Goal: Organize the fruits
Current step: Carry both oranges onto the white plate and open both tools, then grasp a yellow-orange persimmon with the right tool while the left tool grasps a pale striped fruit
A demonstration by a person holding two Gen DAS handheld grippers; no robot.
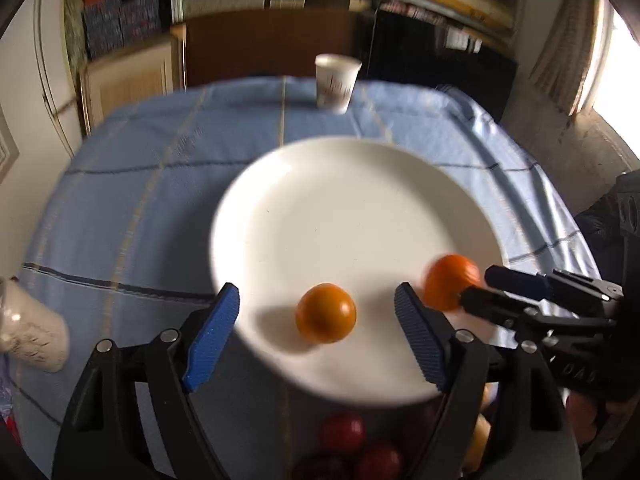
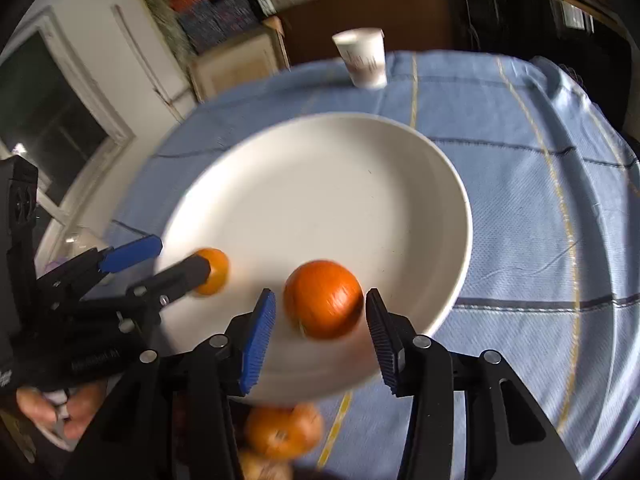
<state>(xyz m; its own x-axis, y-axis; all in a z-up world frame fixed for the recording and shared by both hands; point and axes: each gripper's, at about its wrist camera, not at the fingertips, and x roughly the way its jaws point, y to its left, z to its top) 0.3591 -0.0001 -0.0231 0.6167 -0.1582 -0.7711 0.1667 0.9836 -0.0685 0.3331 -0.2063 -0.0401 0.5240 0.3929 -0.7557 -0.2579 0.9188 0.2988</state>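
Left wrist view: left gripper spread wide, released, above near rim of round white ceramic plate; small round orange fruit lying free on plate between pads, touching neither. Right gripper at right beside a 2nd, larger orange fruit.

Right wrist view: right gripper around larger orange fruit, small gaps showing at both pads, grip uncertain. White paper cup far on blue checked tablecloth.

paper cup markings blurred, no text legible
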